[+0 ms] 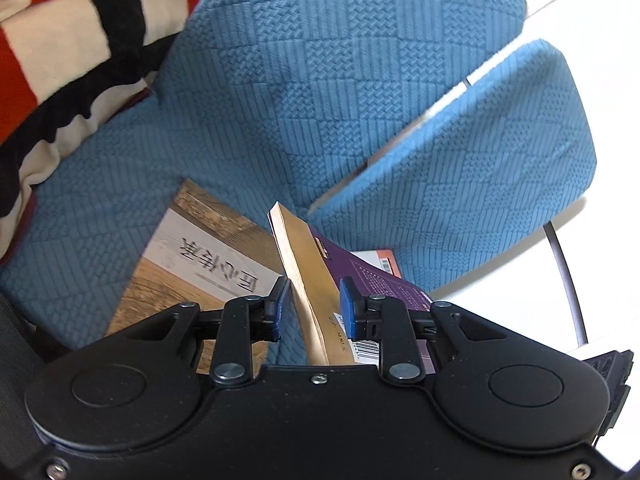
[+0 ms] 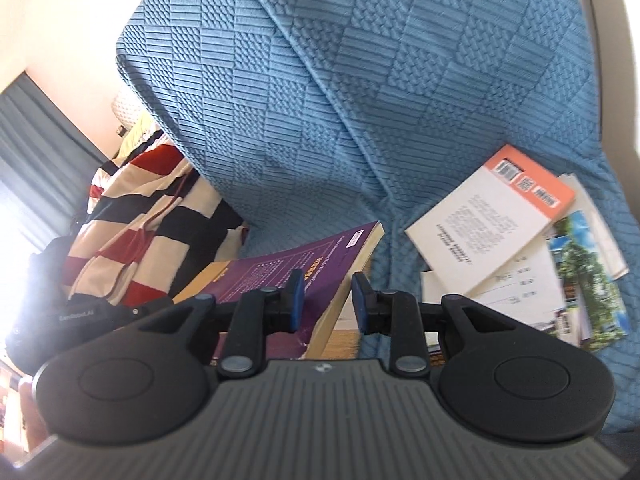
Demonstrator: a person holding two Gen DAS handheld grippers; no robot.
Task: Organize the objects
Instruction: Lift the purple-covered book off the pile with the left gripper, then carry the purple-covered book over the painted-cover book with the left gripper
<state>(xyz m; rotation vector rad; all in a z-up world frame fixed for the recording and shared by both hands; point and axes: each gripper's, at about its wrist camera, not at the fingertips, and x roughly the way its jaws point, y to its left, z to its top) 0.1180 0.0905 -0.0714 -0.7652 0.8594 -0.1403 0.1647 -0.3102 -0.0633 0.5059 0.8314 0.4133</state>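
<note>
The purple book (image 1: 356,276) is held up off the blue sofa (image 1: 320,80), tilted on edge, with both grippers on it at once. It is a thick paperback: probably fairly heavy for its size, with a glossy cover that could slide and a page block that gives under pressure. Held near one end it would likely sag or fan open, so taking it across the full thickness, as now, looks the safer hold.

The left gripper (image 1: 310,306) straddles the yellowed page edge, its jaws narrowed around the book's thickness; the pads look to be against it, though a small gap shows on one side. The right gripper (image 2: 326,300) takes the book's near end in the same way, jaws narrowed across cover and pages. Both grippers point forward and down toward the sofa seat.

Under the purple book, flat on the seat, lies a brown book (image 1: 188,264) with a wood-grain cover. To the right of the purple book a loose pile of books (image 2: 520,248) sits against the sofa's arm, an orange-topped one uppermost. To its left is a striped blanket (image 2: 136,232) in red, black and cream.
</note>
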